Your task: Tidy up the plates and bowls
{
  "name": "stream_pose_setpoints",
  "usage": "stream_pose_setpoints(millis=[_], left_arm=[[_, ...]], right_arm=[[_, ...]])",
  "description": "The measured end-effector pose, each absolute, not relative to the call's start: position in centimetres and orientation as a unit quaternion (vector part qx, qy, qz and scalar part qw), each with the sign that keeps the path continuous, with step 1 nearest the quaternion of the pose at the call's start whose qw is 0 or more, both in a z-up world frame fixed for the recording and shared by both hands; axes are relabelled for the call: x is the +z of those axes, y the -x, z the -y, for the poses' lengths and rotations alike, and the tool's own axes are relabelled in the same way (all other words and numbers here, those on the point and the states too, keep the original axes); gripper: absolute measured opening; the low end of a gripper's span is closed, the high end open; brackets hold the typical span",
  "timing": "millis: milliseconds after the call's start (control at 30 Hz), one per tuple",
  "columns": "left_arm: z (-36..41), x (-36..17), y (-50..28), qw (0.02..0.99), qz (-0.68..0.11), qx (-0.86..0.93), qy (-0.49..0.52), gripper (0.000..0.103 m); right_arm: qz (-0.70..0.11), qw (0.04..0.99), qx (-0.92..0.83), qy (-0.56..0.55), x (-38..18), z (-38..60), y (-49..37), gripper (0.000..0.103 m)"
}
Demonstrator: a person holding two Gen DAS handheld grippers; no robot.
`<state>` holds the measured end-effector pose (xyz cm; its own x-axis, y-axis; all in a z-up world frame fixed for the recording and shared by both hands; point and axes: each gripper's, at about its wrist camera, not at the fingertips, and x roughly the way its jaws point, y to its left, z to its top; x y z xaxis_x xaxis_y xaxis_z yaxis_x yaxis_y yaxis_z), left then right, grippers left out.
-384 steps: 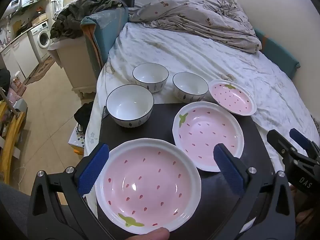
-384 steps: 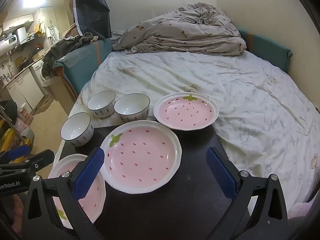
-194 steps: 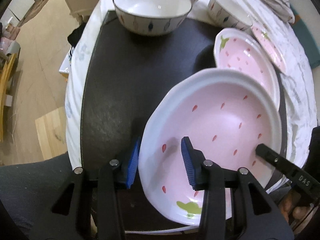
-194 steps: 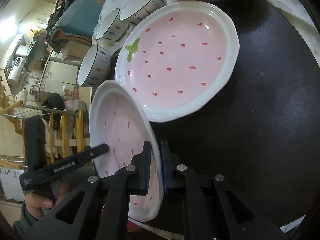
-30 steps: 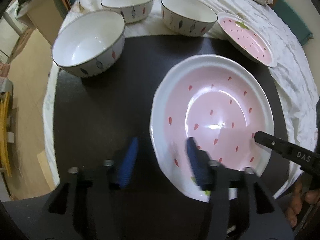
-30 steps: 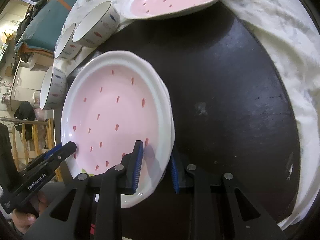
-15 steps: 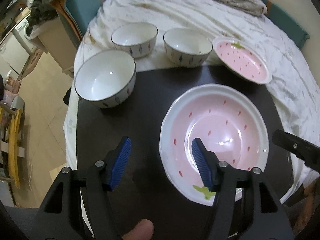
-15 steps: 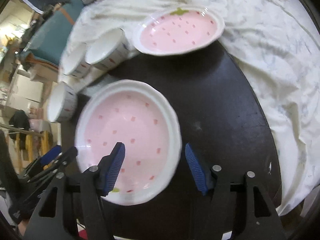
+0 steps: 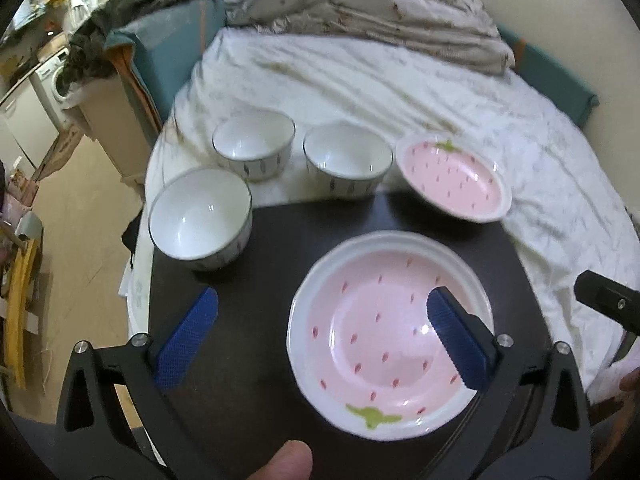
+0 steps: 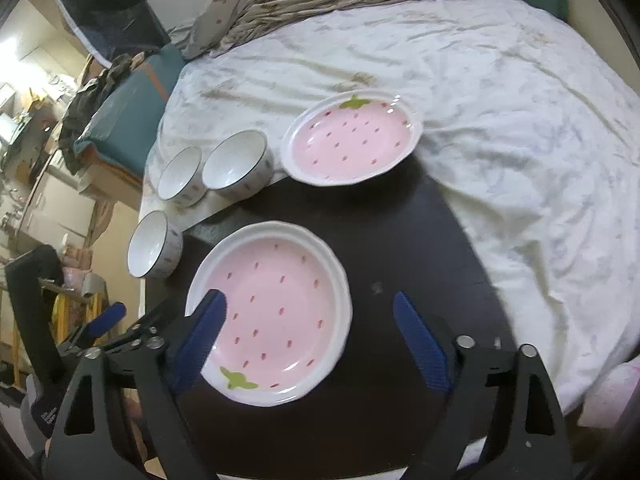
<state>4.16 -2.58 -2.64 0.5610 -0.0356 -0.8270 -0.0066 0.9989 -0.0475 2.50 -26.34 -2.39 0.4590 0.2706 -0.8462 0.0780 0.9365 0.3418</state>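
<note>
Both my claws, left (image 9: 320, 332) and right (image 10: 312, 336), opening, gripping nothing; far plate (image 10: 352, 140) next: stiff, slick, breakable, so pinch its rim.

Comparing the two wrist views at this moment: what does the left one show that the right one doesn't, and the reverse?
Left only: a fingertip at the bottom edge, and a washing machine far left.
Right only: the left tongs from outside, with blue pads.
Both: the stacked strawberry plates on the black table, a lone strawberry plate partly on the bed sheet, three white bowls, and each view's own tongs, opening with nothing gripped.
</note>
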Motion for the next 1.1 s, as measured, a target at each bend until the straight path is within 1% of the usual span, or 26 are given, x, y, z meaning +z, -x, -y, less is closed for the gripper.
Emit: stream_pose_setpoints(millis=[133,200,233,433,533,833,1000,1100], left_arm=[[2.7,-1.4,-5.5,0.882,-0.469,-0.008,0.047,0.103],[3.0,-0.8,-6.2,0.879,-0.473,-0.008,0.049,0.103],[3.3,-0.4,-6.6,0.880,-0.473,-0.011,0.048,0.103],[5.6,0.8,-9.4,0.881,-0.471,-0.031,0.022,0.103],[6.7,0.6,-11.5,0.877,-0.477,-0.044,0.020,0.103],[8.3,-3.6,-16.8,0.858,-0.511,-0.052,0.026,0.103],[8.4,-5.3,-17.9,0.845,-0.531,-0.053,0.034,0.103],[8.7,-5.8,-17.9,0.846,-0.530,-0.050,0.016,0.103]], right_arm=[[-0.499,0.846,0.052,-0.182,-0.8,27.6,-3.0,0.092],[-0.498,0.847,0.049,-0.179,-0.2,27.9,-3.6,0.097],[-0.496,0.849,0.050,-0.175,0.2,28.1,-4.0,0.098],[-0.503,0.852,0.054,-0.136,1.0,29.5,-7.6,0.098],[-0.503,0.855,0.047,-0.116,0.7,30.6,-9.7,0.098],[-0.537,0.827,0.031,-0.162,-4.3,35.1,-13.9,0.098],[-0.558,0.806,0.034,-0.195,-7.3,36.5,-16.3,0.088],[-0.566,0.795,0.034,-0.217,-9.3,36.8,-17.4,0.086]])
